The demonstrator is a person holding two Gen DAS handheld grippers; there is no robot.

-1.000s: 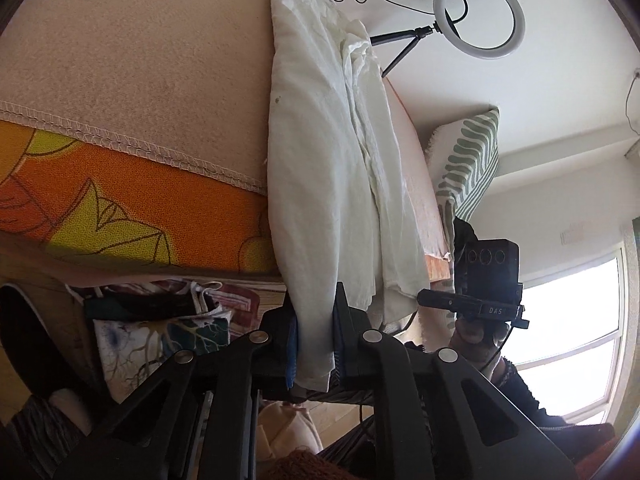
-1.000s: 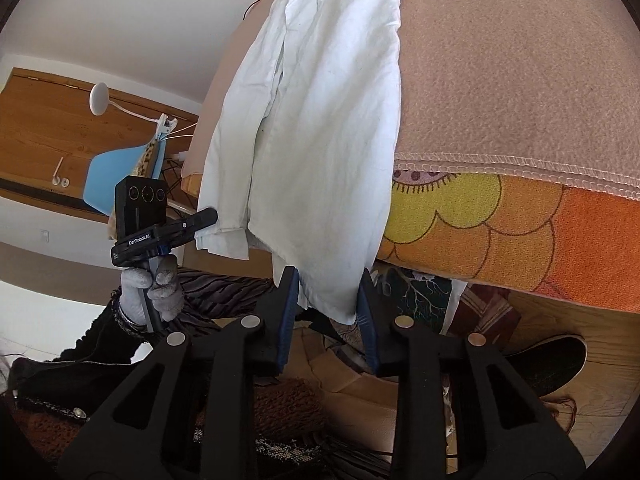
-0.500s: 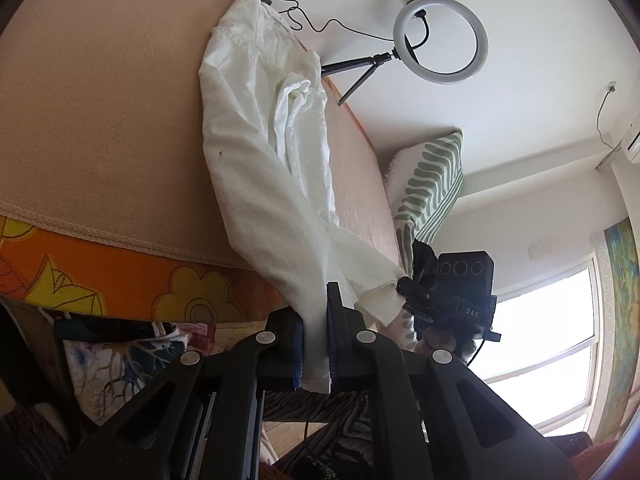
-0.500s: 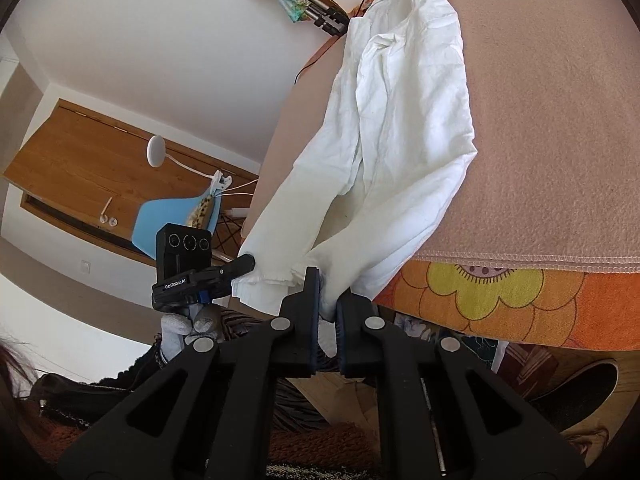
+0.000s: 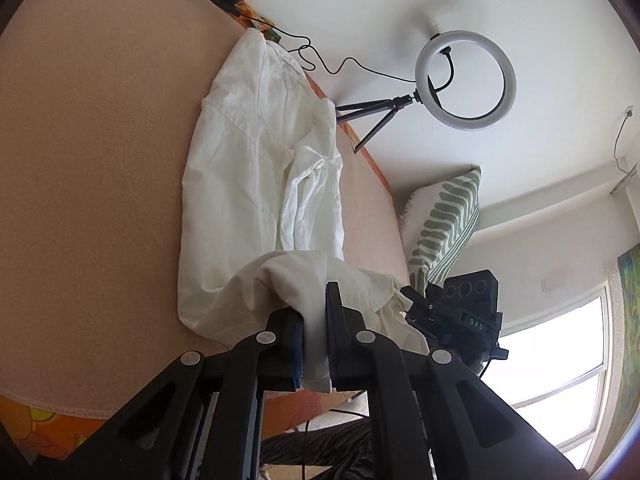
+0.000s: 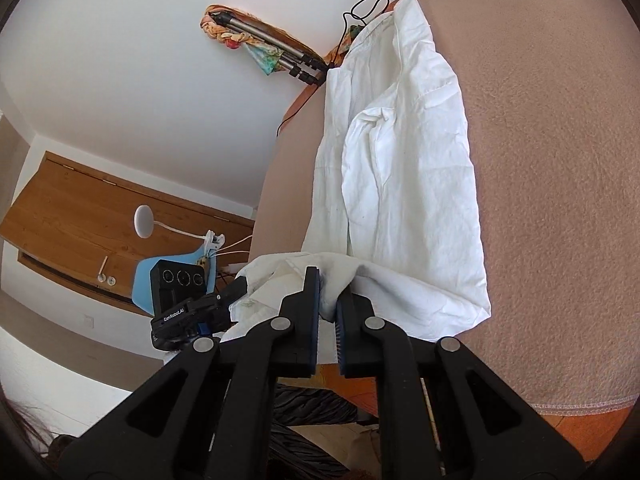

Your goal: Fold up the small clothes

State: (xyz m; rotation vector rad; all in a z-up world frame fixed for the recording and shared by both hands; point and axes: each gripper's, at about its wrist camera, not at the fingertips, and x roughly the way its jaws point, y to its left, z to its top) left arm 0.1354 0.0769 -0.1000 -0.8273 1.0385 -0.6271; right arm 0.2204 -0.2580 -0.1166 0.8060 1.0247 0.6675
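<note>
A white long-sleeved shirt (image 5: 248,184) (image 6: 404,168) lies lengthwise on a beige blanket (image 5: 88,168) (image 6: 560,200), collar at the far end. Its near hem is lifted and doubled back over the body. My left gripper (image 5: 314,312) is shut on one corner of that hem, cloth showing between the pads. My right gripper (image 6: 328,292) is shut on the other corner. Each gripper appears in the other's view: the right one (image 5: 460,312) beside the hem, the left one (image 6: 188,300) at the shirt's left edge.
The blanket covers a bed with an orange flowered sheet (image 5: 48,428) at its near edge. A ring light on a tripod (image 5: 464,80) and a green striped pillow (image 5: 444,224) stand on one side. A folded tripod (image 6: 264,48), a blue chair (image 6: 176,272) and a wooden door are on the other.
Both grippers closed on the hanging hem and carried it up from below the bed edge and forward over the blanket, so the shirt's lower part now folds back on itself.
</note>
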